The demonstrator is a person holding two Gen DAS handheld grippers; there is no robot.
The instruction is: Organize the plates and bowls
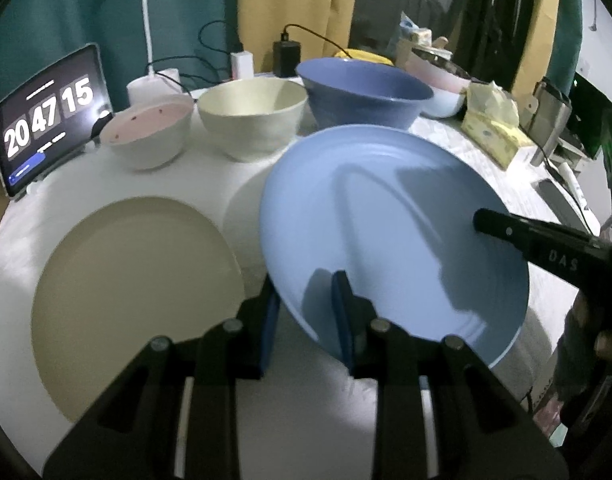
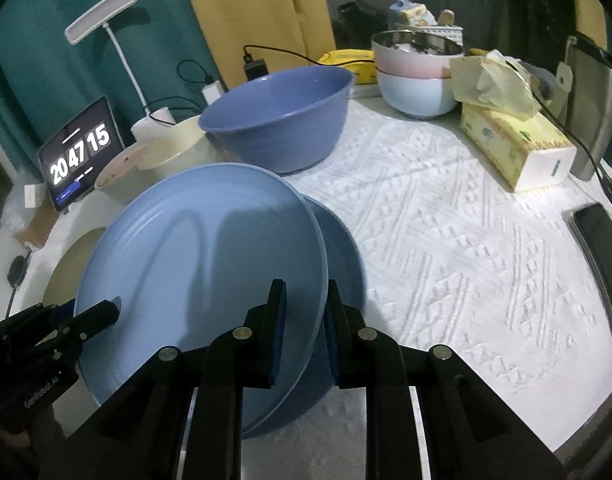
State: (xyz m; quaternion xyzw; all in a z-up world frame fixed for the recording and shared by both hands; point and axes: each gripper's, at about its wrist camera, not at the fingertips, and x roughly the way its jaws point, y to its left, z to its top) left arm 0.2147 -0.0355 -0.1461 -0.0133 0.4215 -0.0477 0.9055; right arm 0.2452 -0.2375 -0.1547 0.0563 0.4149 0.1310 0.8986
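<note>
Left wrist view: left hand-held gripper point(image 1: 306, 312) nearly closed, pads clamped on the near rim of the light blue plate point(image 1: 393, 232), held tilted above the white-clothed bench point(image 1: 481, 160). Right hand-held gripper point(image 1: 505, 228) reaching onto the plate's right edge. Cream plate point(image 1: 130, 296) flat on the bench to the left. Behind, in a row: pink-lined bowl point(image 1: 150, 136), cream bowl point(image 1: 252, 118), dark blue bowl point(image 1: 363, 96).

Right wrist view: right hand-held gripper point(image 2: 304, 328) likewise narrowed, pinching the plate's point(image 2: 202, 264) right rim. Plate clear of the cloth, casting a shadow beneath. Left hand-held gripper point(image 2: 102, 312) at its left edge. Tissue box point(image 2: 513, 148) far right.
</note>
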